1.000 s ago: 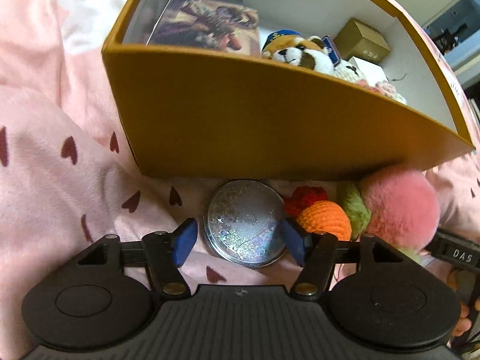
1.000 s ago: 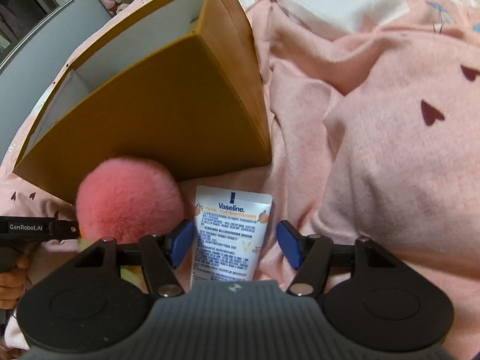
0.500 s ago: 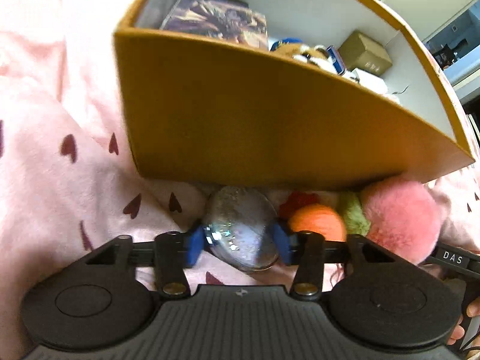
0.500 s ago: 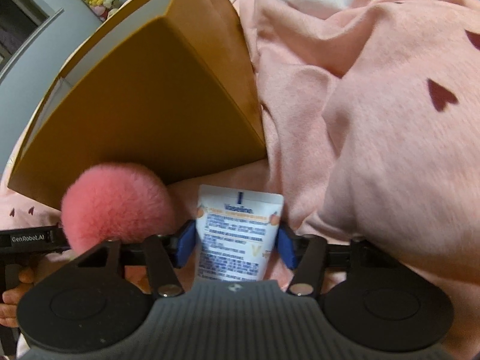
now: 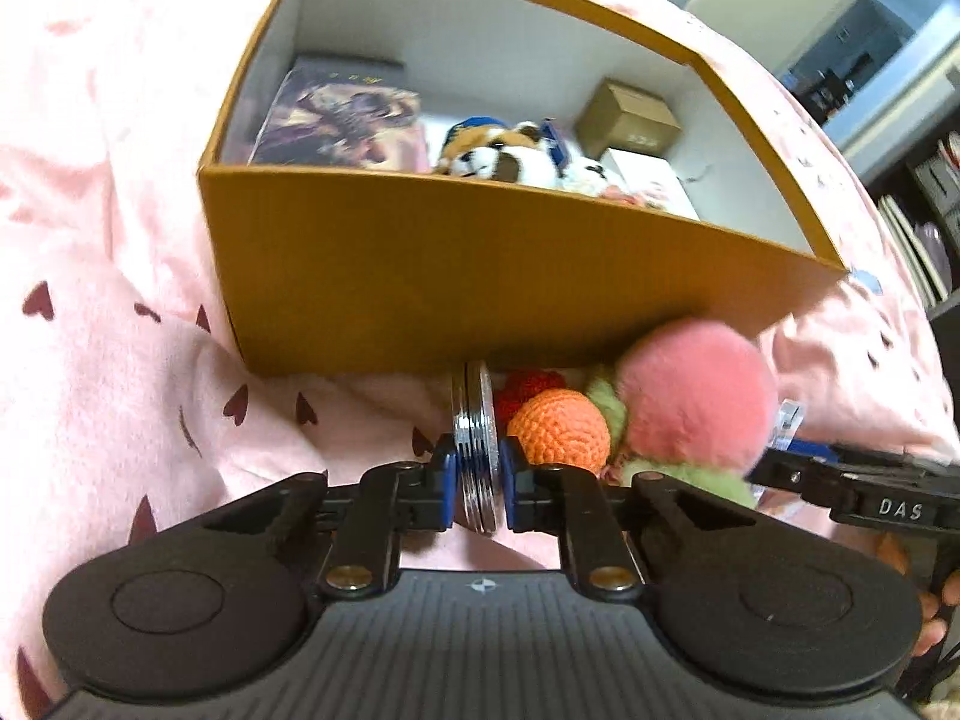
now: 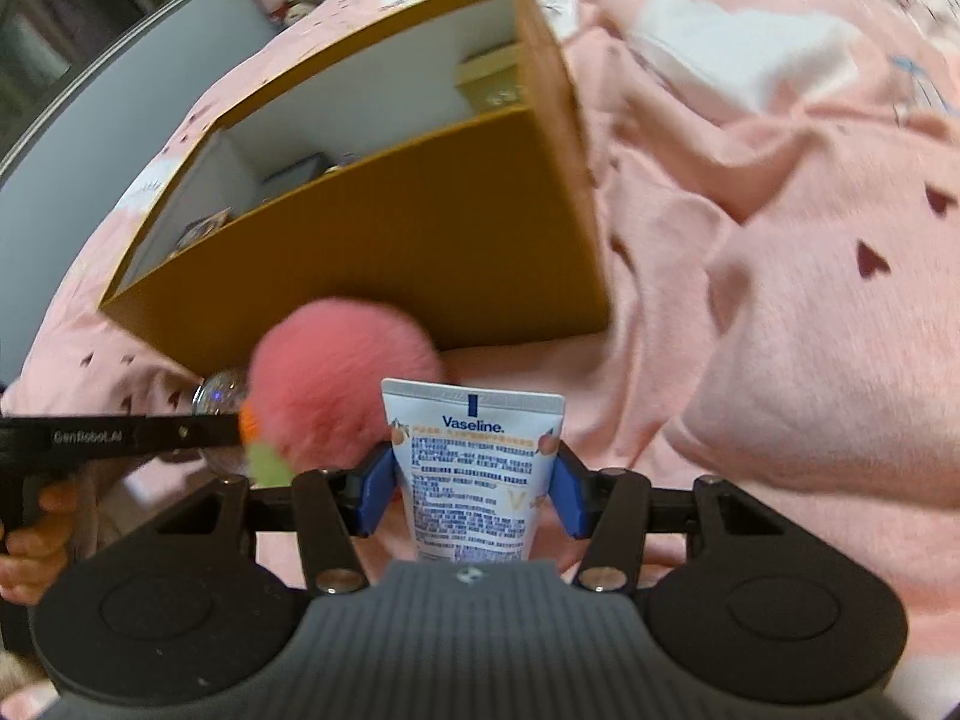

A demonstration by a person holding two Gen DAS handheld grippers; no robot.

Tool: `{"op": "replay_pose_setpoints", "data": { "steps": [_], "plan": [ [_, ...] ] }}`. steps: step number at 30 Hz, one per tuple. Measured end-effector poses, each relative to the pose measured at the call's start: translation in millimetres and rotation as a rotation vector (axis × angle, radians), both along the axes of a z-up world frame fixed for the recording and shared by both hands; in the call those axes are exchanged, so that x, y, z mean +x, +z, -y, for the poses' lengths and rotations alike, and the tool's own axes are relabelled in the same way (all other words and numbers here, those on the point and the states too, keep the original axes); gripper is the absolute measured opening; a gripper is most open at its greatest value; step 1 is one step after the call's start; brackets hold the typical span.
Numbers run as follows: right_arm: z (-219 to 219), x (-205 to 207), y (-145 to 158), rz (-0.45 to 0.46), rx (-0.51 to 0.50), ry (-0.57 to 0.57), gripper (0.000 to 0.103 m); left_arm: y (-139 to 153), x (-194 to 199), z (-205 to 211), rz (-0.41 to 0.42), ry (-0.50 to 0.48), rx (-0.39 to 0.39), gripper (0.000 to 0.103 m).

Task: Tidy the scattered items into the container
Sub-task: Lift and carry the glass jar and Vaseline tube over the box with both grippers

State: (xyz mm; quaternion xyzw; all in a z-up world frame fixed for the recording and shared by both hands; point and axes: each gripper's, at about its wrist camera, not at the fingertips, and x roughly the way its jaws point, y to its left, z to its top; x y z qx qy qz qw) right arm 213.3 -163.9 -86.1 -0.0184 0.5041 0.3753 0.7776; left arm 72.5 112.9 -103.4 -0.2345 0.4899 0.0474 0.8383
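My left gripper (image 5: pixel 477 477) is clamped on the round glitter compact (image 5: pixel 475 450), blue pads pressing its two flat faces. The disc stands on edge between them, rim pointing forward at the box.

My right gripper (image 6: pixel 474 489) is closed on the Vaseline tube (image 6: pixel 473 468), pads on both side edges. The tube's long axis runs straight ahead along the fingers, crimped end forward, cap end hidden below the gripper body.

The orange box (image 5: pixel 480 276) lies directly ahead of both grippers and higher: its near wall rises above both held items, with the open top beyond that rim. Inside, a book, a plush animal and small cartons sit toward the left and middle of the floor.

Judgement: both loads must go up and forward over the near wall. The left is nearer the wall's middle; the right sits toward the box's right corner.

The pink pompom (image 5: pixel 696 396) and orange crochet ball (image 5: pixel 558 429) lie on the blanket (image 5: pixel 108 396) between the grippers, against the wall's foot, not yet tidied.
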Motion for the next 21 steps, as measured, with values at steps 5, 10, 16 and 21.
{"op": "replay_pose_setpoints", "data": {
  "steps": [5, 10, 16, 21],
  "plan": [
    [-12.9, -1.9, 6.6, 0.032, -0.035, 0.077, 0.057, 6.8, -2.4, 9.7, 0.012, -0.039, 0.033, 0.016],
    [-20.3, -10.4, 13.3, 0.041, -0.082, 0.162, 0.057, 13.7, -2.5, 18.7, 0.027, -0.08, 0.067, 0.015],
    [-31.4, -21.9, 20.7, 0.057, -0.133, 0.302, 0.058, 19.7, -11.4, 24.4, 0.016, -0.132, 0.087, 0.015],
    [-35.5, -34.0, 25.5, 0.104, -0.173, 0.394, 0.058, 22.5, -18.0, 31.6, 0.025, -0.174, 0.106, 0.015]
  ]
}}
